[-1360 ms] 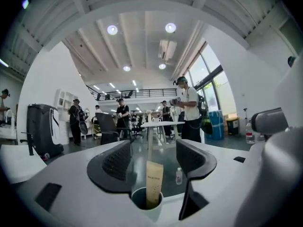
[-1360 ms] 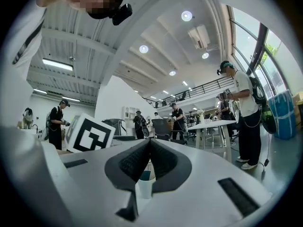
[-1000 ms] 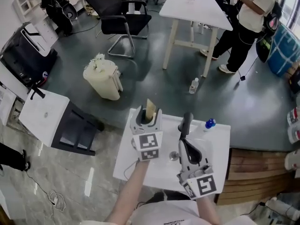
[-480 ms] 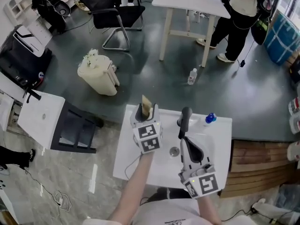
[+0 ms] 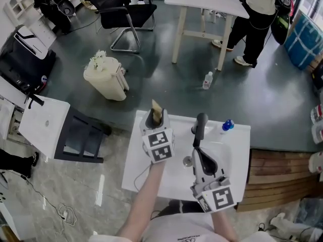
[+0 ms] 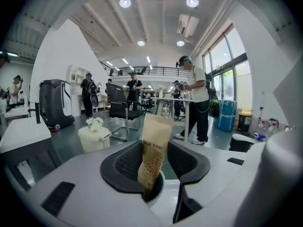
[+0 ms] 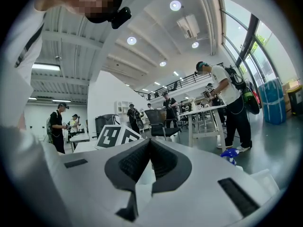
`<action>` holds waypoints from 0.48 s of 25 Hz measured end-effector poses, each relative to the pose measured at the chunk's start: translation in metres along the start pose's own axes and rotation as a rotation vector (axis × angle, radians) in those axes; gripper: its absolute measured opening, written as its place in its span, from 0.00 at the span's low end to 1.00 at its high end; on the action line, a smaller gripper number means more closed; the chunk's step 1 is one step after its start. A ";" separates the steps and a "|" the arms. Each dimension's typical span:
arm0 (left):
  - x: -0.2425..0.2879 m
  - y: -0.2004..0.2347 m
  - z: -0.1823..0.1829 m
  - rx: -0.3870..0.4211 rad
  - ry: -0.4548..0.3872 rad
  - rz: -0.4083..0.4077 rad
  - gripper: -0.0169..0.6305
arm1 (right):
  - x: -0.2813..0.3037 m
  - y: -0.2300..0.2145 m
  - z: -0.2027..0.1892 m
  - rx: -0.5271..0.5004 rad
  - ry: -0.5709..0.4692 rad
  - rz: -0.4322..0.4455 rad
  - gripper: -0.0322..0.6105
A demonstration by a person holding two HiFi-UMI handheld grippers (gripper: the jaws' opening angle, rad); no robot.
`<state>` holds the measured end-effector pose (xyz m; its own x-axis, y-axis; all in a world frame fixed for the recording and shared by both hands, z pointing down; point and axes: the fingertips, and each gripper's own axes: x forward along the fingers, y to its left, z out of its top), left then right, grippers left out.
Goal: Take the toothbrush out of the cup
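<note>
The left tool [image 6: 155,150], jaws just closing but spread, is straddling the tan paper-wrapped toothbrush [image 6: 154,136] in the round white cup [image 6: 159,189]; next comes pinching and lifting straight up.

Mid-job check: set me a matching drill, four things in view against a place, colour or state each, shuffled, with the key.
Things:
1. toothbrush packet
2. right gripper
3. bottle cap
4. bin

Place, colour or state:
A. blue
B. on the floor
C. jaws together, nothing between them
D. standing in the cup

Pairs: 1-D, 2-C, 3-A, 4-B
</note>
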<state>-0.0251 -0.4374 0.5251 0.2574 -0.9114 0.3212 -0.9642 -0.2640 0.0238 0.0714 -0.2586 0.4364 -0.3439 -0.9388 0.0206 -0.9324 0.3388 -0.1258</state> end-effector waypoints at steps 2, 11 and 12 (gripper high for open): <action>-0.001 0.000 0.000 0.006 0.008 -0.001 0.26 | -0.001 0.001 0.000 0.001 0.001 0.001 0.07; -0.012 0.010 0.006 0.003 0.021 0.019 0.12 | -0.002 0.008 0.003 0.000 -0.001 0.008 0.07; -0.014 0.011 0.008 0.004 0.017 0.021 0.12 | -0.002 0.009 0.004 -0.001 -0.004 0.011 0.07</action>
<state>-0.0385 -0.4302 0.5137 0.2356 -0.9114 0.3375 -0.9692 -0.2458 0.0127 0.0642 -0.2536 0.4309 -0.3538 -0.9352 0.0155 -0.9286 0.3492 -0.1253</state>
